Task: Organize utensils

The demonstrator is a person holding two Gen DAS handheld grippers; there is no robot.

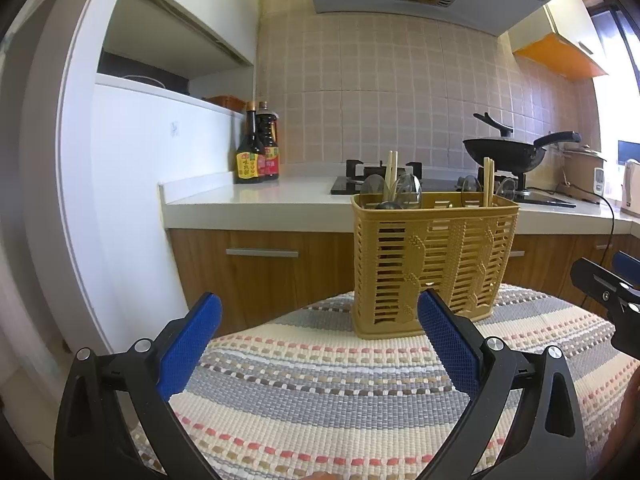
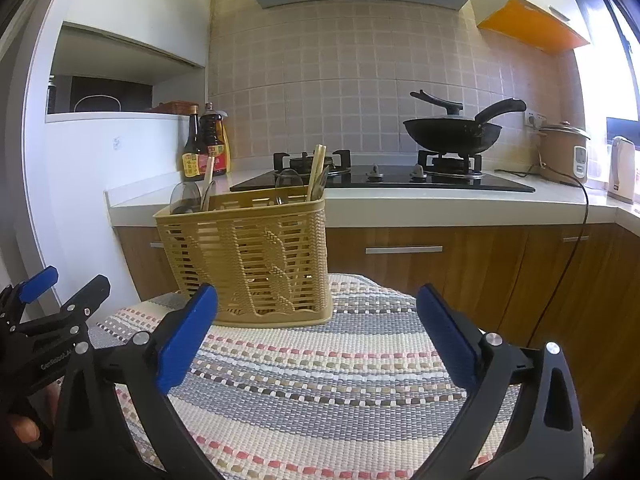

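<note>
Left gripper [image 1: 320, 324] jaws wide apart, empty | right gripper [image 2: 316, 316] jaws wide apart, empty | tan utensil basket [image 1: 432, 264] upright at woven mat's [image 1: 320, 392] far edge, holding chopsticks [image 1: 391, 168] and spoons [image 1: 374, 188]

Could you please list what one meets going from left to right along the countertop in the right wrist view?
Dark sauce bottles → empty gas burner → black wok on its burner → beige rice cooker → white electric kettle.

The basket [image 1: 434, 264] walls hide the lower ends of the chopsticks [image 1: 391, 168] and spoons [image 1: 408, 190]
</note>
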